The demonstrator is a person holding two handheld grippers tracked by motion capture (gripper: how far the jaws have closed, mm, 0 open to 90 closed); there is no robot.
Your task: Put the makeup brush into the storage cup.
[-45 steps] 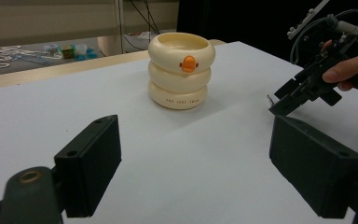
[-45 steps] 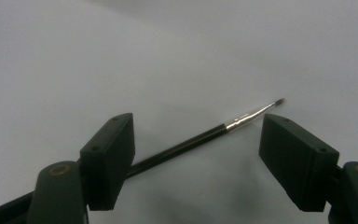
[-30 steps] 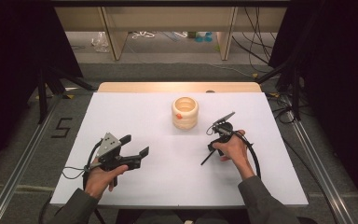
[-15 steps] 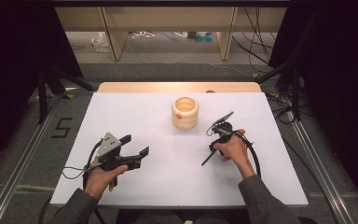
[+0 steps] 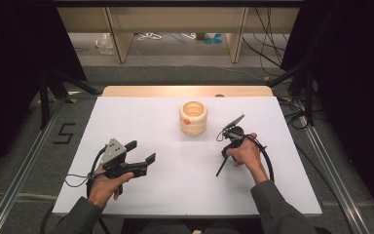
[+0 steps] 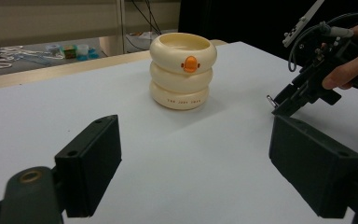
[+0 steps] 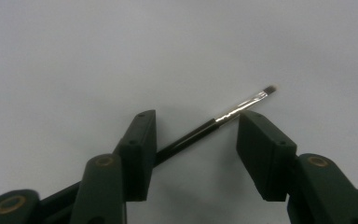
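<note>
A thin black brush (image 7: 193, 135) with a metal ferrule and a small bristle tip lies slanted on the white table (image 5: 141, 122). My right gripper (image 7: 196, 119) is open, and its jaws stand on either side of the brush, close above the table. In the high view the brush handle (image 5: 220, 167) sticks out toward the person from under the right gripper (image 5: 227, 152). My left gripper (image 5: 142, 151) is held open above the table at the left front, nothing between its jaws. In the left gripper view (image 6: 195, 128) it faces a cream ringed holder (image 6: 182, 70).
The cream holder (image 5: 193, 118), with an orange spot on its side, stands upright at the middle back of the table. A wooden strip (image 5: 185, 90) runs along the far edge. Cables and shelf legs are on the floor beyond.
</note>
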